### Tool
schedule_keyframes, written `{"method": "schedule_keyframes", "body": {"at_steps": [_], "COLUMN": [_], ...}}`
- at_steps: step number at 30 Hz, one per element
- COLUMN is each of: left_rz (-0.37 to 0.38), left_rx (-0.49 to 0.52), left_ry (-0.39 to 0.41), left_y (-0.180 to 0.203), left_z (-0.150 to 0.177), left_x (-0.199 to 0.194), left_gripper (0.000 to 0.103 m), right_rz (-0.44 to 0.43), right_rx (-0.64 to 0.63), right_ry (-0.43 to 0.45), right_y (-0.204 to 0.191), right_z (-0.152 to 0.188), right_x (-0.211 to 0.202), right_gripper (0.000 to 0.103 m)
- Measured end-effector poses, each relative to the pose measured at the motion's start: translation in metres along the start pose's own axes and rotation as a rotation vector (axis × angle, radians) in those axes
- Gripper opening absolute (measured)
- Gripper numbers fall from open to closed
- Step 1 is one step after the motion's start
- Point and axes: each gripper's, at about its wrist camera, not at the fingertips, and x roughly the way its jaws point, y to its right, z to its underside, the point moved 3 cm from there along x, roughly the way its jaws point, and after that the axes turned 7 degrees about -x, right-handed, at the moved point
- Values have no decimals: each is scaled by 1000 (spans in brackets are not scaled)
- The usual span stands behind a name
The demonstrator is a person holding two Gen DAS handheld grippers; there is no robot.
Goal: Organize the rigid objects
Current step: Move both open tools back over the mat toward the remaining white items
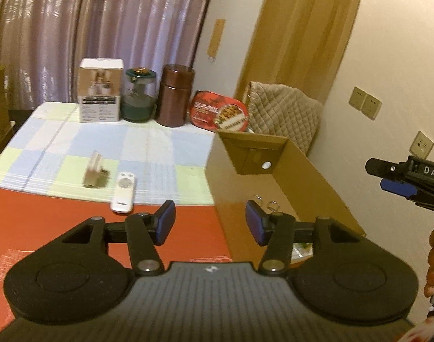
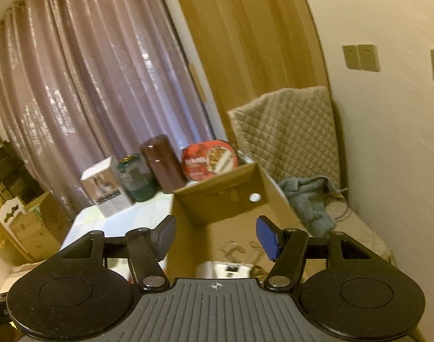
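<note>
My left gripper [image 1: 210, 222] is open and empty, above the near left edge of an open cardboard box [image 1: 276, 188]. On the checked cloth lie a white remote [image 1: 123, 193] and a small beige block [image 1: 94, 172], left of and beyond my left fingers. My right gripper [image 2: 215, 238] is open and empty, above the same box [image 2: 231, 196]; it shows at the right edge of the left wrist view [image 1: 399, 176]. Inside the box I see metal clips [image 1: 266, 203] and a white object [image 2: 231, 269].
At the back of the table stand a white carton [image 1: 100, 97], a green-lidded jar [image 1: 138, 97], a brown canister [image 1: 175, 95] and a red oval tin [image 1: 219, 111]. A quilted cushion [image 1: 285, 108] and the wall lie behind the box. A red mat [image 1: 60, 228] covers the near table.
</note>
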Motion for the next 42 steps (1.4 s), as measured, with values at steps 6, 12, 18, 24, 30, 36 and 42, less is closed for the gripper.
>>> {"method": "schedule_keyframes", "body": {"at_steps": [6,12,18,24,30,36,42], "left_rz": [-52,-117,-190,-223,-279,-291,-269], "left_rx": [-11,-26,10,35,7,-11,-62], "left_ry": [22,44,46,24,7,-9,-3], "left_y": [-38,-83,-118,-154,-194,-218,-235], "left_z": [-5,-16,-27,-32,-27,-24,-28], "left_x": [-18,-27,-17,9,40,75,102], "left_gripper": [62,75,83,83,83,83,83], "right_rz": [-61,-124,-182,-202,-216,-231,-225], "right_rx": [-39,-83,-125,-158,-203,-232,-253], "right_ry": [-14,-35,-62,-93,-146,-186,-228], "right_y": [-43,-87,-129,-158,-180,-192,-197], "right_z": [2,5,16,37,70,98,116], "right_x": [13,32,62,98,142,188,232], "right_gripper": [63,66,69,70,70,70,70]}}
